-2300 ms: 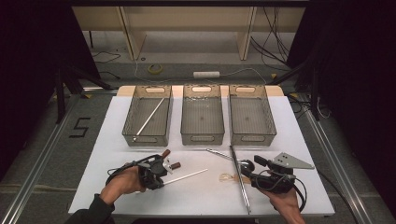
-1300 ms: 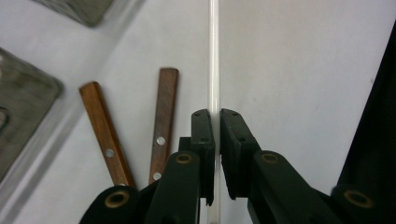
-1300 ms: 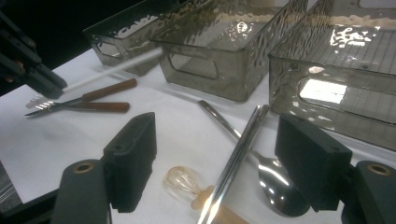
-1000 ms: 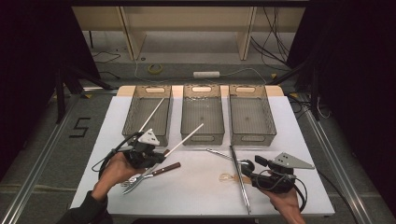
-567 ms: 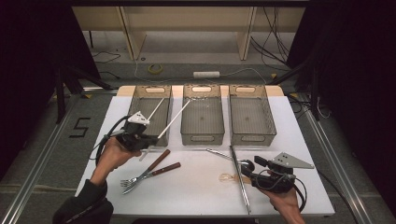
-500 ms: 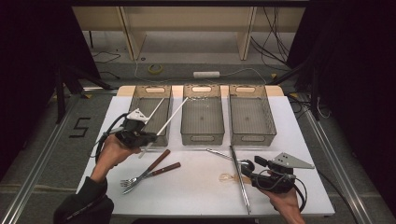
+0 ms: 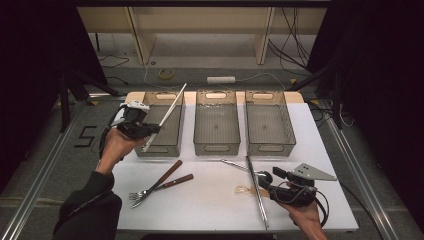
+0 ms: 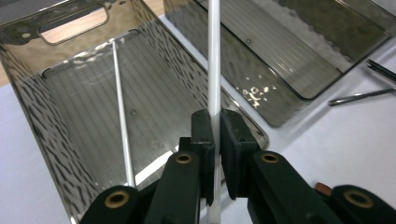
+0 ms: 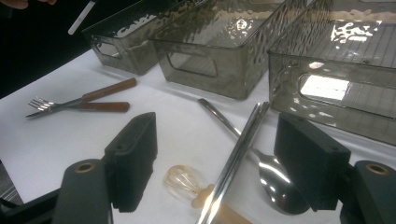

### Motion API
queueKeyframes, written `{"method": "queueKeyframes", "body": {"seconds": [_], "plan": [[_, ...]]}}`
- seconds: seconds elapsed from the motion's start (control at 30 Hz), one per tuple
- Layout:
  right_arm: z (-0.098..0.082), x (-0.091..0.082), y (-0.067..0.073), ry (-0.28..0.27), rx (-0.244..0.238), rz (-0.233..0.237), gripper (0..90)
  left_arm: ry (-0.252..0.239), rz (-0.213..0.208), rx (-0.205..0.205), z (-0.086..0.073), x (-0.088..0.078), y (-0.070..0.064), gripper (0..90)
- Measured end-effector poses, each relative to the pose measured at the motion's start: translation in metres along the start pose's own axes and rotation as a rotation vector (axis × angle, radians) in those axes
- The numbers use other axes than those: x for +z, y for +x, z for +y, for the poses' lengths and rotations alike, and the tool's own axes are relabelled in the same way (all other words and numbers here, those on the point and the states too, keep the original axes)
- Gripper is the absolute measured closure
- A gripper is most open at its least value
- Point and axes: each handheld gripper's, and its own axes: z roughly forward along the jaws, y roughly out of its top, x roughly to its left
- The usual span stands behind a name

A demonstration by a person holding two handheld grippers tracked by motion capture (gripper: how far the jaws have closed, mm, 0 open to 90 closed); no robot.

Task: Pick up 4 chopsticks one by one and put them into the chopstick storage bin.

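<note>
White chopstick held above the left bin

Overhead, the left tool [image 7: 150, 129] is clenched on a white chopstick [image 7: 165, 116], which slants up over the left bin [image 7: 145, 148]; in the left gripper view the pads pinch the stick [image 8: 214, 70] and a second white stick [image 8: 122, 126] lies inside that bin. Meanwhile the right tool [image 9: 215, 163] rests released on the white counter [image 7: 200, 205], its jaws wide apart on either side of metal chopsticks [image 9: 236, 154] and a spoon [image 9: 275, 179]. Two wooden-handled forks [image 7: 157, 182] lie near the left bin.
</note>
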Motion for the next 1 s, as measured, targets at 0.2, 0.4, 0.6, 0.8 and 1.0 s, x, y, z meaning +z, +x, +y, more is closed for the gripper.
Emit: {"method": "queueKeyframes", "body": {"seconds": [0.2, 0.4, 0.6, 0.8, 1.0], "plan": [[0.0, 0.0, 0.0, 0.0, 0.001, 0.001, 31.0, -0.016, 0.027, -0.037, 0.004, 0.004, 0.014, 83.7], [0.0, 0.0, 0.001, 0.002, 0.002, 0.004, 31.0, -0.042, 0.052, -0.091, 0.002, 0.006, 0.029, 83.7], [0.0, 0.001, 0.001, 0.003, 0.0, 0.006, 31.0, -0.046, 0.076, -0.109, 0.001, 0.01, 0.037, 83.7], [0.0, 0.0, 0.001, 0.003, 0.003, 0.005, 31.0, -0.053, 0.09, -0.15, -0.002, 0.014, 0.048, 83.7], [0.0, 0.001, 0.001, 0.002, 0.003, 0.006, 31.0, -0.039, 0.108, -0.162, -0.007, 0.02, 0.054, 83.7]]}}
